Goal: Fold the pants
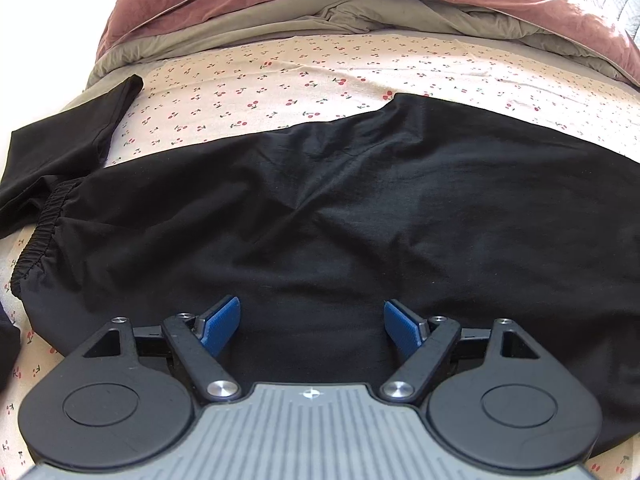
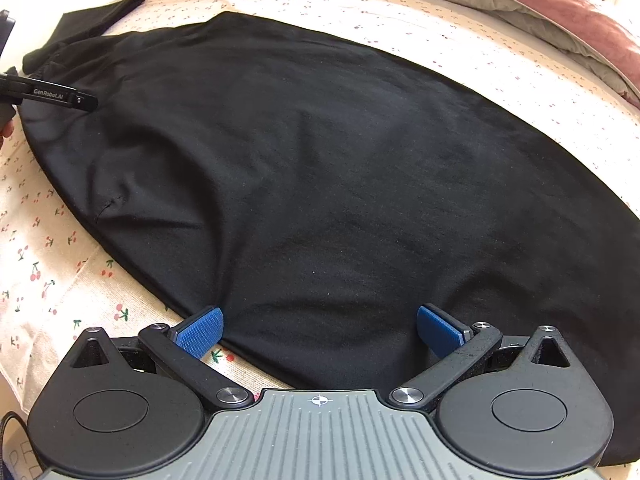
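Note:
Black pants [image 1: 340, 208] lie spread flat on a cherry-print bed sheet [image 1: 304, 76], with the elastic waistband [image 1: 44, 220] at the left. They also fill the right wrist view [image 2: 340, 168]. My left gripper [image 1: 312, 322] is open, its blue pads just above the pants fabric near the waist end. My right gripper [image 2: 320, 330] is open over the near edge of the pants, holding nothing. Part of the left gripper [image 2: 48, 94] shows at the far left of the right wrist view, by the waistband.
A second black garment [image 1: 76, 136] lies beside the waistband at the left. A rumpled pink and olive duvet [image 1: 320, 4] is piled along the far side of the bed. The sheet [image 2: 60, 264] shows bare at the near left.

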Tool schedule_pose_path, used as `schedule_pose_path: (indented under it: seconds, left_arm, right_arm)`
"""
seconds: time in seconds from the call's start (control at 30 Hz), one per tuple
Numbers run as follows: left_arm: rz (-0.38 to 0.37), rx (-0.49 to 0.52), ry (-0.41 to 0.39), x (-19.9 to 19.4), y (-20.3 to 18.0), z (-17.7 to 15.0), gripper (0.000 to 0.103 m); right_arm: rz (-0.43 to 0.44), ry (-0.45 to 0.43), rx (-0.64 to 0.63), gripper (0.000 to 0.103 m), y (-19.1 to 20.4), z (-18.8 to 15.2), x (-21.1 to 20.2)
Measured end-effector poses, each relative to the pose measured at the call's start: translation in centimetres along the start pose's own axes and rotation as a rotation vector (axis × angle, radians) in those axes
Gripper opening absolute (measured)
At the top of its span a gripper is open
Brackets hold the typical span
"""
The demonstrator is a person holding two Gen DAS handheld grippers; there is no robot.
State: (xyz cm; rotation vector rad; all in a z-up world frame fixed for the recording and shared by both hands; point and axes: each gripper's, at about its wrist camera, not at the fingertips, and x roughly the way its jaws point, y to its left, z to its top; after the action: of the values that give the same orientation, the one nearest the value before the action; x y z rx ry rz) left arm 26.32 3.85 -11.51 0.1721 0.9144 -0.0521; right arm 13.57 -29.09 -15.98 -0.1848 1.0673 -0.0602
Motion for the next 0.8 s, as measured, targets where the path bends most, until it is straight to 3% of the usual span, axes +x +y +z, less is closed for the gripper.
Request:
schedule_pose_path:
  seconds: [0.17,0.23,0.3,0.37,0.43,0.53,0.63,0.8]
  left_arm:
    - [-0.079,0.054,-0.104,-1.9,-1.8,0.2,0.085]
    - [-0.085,0.098,-0.131,-2.4,-2.7,0.1,0.085]
    - [-0.074,0.111,-0.092,-1.8,-3.1,0.0,0.085]
    - [-0.048,0.091,-0.012,-0.3,-2.6,-0.4,0.086]
    - [-0.069,0.037,0.008,0.4,-1.3,-0.4,0.088]
    - [0.040,-0.003,-0.011,0.2,0.9,0.4,0.086]
    - [0.074,-0.088,-0.054,0.0,4.3,1.7,0.086]
    - [0.183,-0.243,0.002,2.7,10.3,2.7,0.086]
  right_arm:
    - [0.045,-0.088,0.120,0.103,-2.2,-0.1,-2.0]
    - [0.047,-0.083,0.162,0.103,-3.0,-0.2,-1.8]
    - [0.046,-0.027,0.169,0.103,-3.3,-0.6,-0.9]
    - [0.022,-0.002,0.077,0.103,-2.3,-1.1,-0.5]
    - [0.019,0.017,0.010,0.103,-1.5,-1.6,-0.7]
    - [0.029,0.011,0.019,0.103,-1.7,-1.7,-1.1]
    - [0.035,-0.036,0.054,0.103,-2.0,-1.2,-1.8]
    - [0.027,-0.058,0.136,0.103,-3.1,-0.5,-1.6]
